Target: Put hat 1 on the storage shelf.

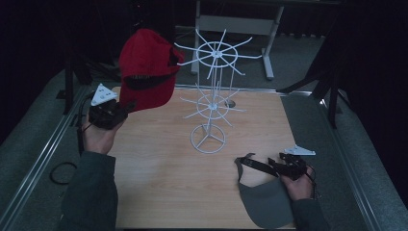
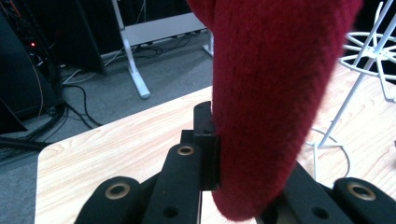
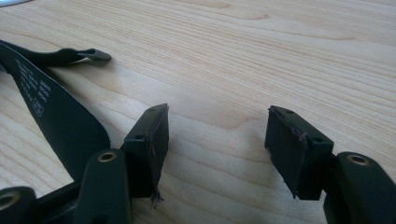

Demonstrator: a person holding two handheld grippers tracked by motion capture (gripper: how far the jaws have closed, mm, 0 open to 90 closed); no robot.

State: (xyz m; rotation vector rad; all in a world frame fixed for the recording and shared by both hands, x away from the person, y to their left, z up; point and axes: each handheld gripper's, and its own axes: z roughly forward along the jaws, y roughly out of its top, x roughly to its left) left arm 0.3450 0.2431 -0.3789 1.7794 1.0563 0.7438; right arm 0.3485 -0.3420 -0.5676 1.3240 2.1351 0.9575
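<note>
A red cap is held up in the upper left of the high view, clamped at its lower edge by the jaws of the left gripper. In the left gripper view the red cap is seen pinched between the two black jaws at the bottom centre of the frame, its fabric hanging above the worktop. A white wire stand is seen at the centre of the high view, standing on the worktop just right of the cap; whether cap and stand touch cannot be told.

In the lower right of the high view the right gripper is held low over the worktop, beside a grey visor whose black strap reaches toward it. In the right gripper view the jaws of the right gripper are seen spread apart with nothing between them, bare wood showing in the gap, and the black strap lies at the left of the frame.
</note>
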